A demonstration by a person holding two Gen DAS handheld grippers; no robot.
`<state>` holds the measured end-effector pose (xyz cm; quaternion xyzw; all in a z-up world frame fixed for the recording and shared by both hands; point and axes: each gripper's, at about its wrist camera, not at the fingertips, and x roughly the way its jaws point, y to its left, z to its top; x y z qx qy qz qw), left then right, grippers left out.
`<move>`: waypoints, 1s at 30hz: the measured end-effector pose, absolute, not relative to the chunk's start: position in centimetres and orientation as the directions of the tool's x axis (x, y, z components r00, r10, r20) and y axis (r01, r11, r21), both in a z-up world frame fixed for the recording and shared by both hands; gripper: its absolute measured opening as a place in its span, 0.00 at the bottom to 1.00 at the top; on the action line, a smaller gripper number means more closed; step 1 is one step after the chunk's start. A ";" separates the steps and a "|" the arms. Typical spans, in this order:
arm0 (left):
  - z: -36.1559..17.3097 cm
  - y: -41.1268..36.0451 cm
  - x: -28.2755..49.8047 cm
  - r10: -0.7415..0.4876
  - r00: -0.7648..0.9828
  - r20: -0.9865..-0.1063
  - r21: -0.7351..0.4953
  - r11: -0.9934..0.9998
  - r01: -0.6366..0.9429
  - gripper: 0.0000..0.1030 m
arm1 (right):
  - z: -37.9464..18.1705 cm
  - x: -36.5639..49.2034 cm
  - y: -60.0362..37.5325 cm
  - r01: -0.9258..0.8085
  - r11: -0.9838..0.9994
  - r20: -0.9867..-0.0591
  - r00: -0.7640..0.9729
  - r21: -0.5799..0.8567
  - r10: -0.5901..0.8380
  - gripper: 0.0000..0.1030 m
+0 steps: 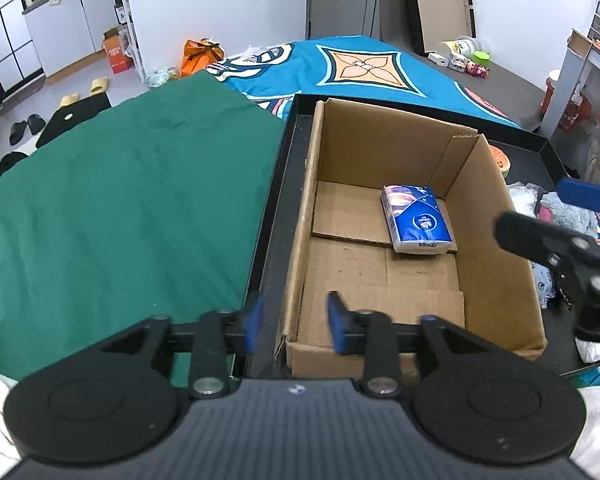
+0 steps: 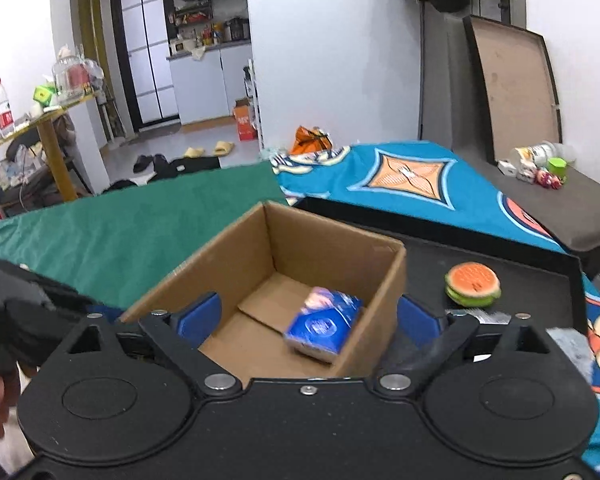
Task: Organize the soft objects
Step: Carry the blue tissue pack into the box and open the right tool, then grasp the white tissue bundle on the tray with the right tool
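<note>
An open cardboard box (image 1: 496,264) (image 2: 228,256) stands in a black tray (image 1: 278,208) (image 2: 540,276). A blue tissue pack (image 1: 418,220) (image 2: 324,326) lies on the box floor near its right wall. My left gripper (image 1: 296,322) is open and empty, straddling the box's near left wall. My right gripper (image 2: 310,320) is open and empty above the box's near edge; it also shows in the left wrist view (image 1: 548,216) at the right. A burger-shaped soft toy (image 2: 473,284) (image 1: 500,160) lies in the tray right of the box. Several soft items (image 1: 556,208) lie beyond the box's right wall.
A green cloth (image 1: 120,200) (image 2: 140,224) covers the surface left of the tray. A blue patterned cloth (image 1: 364,68) (image 2: 412,176) lies behind it. Slippers (image 2: 208,150), an orange bag (image 1: 200,54) and clutter sit on the floor beyond.
</note>
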<state>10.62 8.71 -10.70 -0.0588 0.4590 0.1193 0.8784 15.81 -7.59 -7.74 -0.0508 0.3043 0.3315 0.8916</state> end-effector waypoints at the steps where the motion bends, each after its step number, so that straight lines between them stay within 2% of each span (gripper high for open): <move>1: -10.7 8.6 10.6 0.161 0.552 -0.818 0.012 0.964 -0.265 0.46 | -7.8 15.7 -8.0 -0.618 0.778 -0.582 0.594 0.111 0.555 0.92; 13: -9.9 7.7 10.4 0.169 0.578 -0.798 0.011 0.964 -0.267 0.67 | -9.1 15.0 -12.3 -0.550 0.828 -0.639 0.599 0.108 0.482 0.92; 19: -9.9 7.6 10.3 0.181 0.583 -0.793 0.024 0.964 -0.267 0.70 | -10.4 15.0 -14.3 -0.491 0.863 -0.671 0.601 0.118 0.434 0.91; 26: -10.0 7.5 10.4 0.180 0.577 -0.797 0.025 0.964 -0.266 0.71 | -12.3 15.1 -16.3 -0.395 0.908 -0.707 0.602 0.140 0.371 0.84; 30: -10.1 7.3 10.5 0.190 0.571 -0.799 0.043 0.964 -0.261 0.76 | -13.0 15.2 -17.4 -0.347 0.928 -0.717 0.613 0.134 0.333 0.80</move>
